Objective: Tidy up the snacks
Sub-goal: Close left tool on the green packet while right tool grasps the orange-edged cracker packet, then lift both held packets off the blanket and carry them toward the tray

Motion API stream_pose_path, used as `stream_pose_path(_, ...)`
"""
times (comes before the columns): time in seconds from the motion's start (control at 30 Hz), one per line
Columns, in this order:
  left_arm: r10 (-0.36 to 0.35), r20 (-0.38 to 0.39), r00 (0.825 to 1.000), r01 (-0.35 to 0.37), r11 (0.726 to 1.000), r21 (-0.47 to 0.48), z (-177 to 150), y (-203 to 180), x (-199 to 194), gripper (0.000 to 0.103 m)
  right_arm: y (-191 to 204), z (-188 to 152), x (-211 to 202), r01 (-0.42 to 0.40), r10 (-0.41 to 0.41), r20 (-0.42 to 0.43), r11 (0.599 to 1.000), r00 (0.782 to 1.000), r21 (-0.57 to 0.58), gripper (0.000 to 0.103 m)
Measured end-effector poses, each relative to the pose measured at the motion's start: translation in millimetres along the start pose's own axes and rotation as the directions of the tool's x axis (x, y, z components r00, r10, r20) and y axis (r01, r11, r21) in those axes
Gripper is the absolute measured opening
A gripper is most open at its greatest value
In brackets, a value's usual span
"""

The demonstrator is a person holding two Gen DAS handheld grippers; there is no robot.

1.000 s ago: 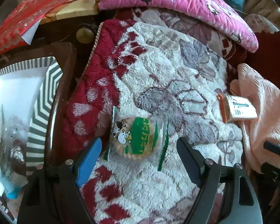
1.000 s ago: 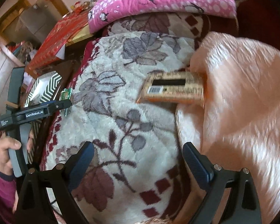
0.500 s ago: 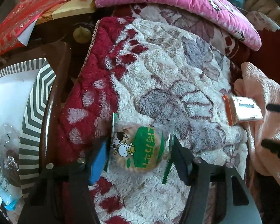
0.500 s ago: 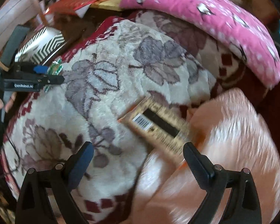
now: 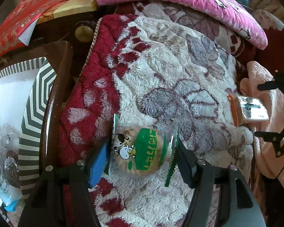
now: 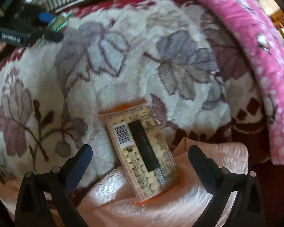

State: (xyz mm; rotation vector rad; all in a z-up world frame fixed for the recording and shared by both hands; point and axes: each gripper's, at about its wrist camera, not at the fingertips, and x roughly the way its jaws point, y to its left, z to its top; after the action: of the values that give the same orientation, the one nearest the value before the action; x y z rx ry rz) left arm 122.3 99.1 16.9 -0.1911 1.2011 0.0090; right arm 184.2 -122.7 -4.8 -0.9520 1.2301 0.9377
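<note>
Left gripper [image 5: 142, 160] low over floral blanket [image 5: 179, 75], fingers pressed on both sides of cookie pack [image 5: 140, 153] w/ cow print and green label; pack lies on blanket nr its red border. Striped box [image 5: 34, 113] just beyond blanket edge, left of wooden rail; wrapped snacks inside, blurry.

Right gripper [image 6: 140, 162] jaws wide apart, nothing held, hovering abv cracker pack [image 6: 142, 149]. Pack barcode side up, far end on blanket, near end on peach cloth [image 6: 170, 208]. Pink pillow [image 6: 255, 47] behind
</note>
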Motion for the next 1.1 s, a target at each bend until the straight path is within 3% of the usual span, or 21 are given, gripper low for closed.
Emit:
stream_pose_path(0.27,0.02,-0.008,1.0,-0.02,1.0,-0.006,0,-1,4,0.072,-9,7,25,-0.015,0.017,-0.066,1.0,0.998,0.018,0.1)
stream_pose_path(0.33,0.024,-0.011,1.0,-0.024,1.0,-0.007,0,-2,5,0.073,-13,5,28,-0.054,0.058,-0.065,0.997,0.996,0.063,0.093)
stream_pose_path(0.43,0.027,-0.01,1.0,-0.027,1.0,-0.006,0,-3,6,0.073,-12,0,27,-0.072,0.078,-0.055,0.993,0.995,0.099,0.067)
stream_pose_path(0.6,0.024,0.001,1.0,-0.024,1.0,-0.003,-2,-3,6,0.067,-2,-10,15,-0.068,0.076,-0.029,0.976,0.997,0.207,0.062)
stream_pose_path(0.73,0.012,0.008,1.0,-0.012,1.0,0.001,-6,-3,-2,0.054,10,-18,-9,-0.118,0.1,0.069,0.935,0.993,0.334,0.062)
stream_pose_path(0.9,-0.002,0.018,1.0,0.002,1.0,-0.027,-18,2,-13,0.049,35,-24,-33,-0.136,0.061,0.177,0.881,0.982,0.453,0.063)
stream_pose_path(1.1,0.021,0.049,0.999,-0.021,1.0,-0.012,-35,-3,-33,0.047,64,-40,-45,-0.201,0.003,0.303,0.753,0.953,0.626,0.063)
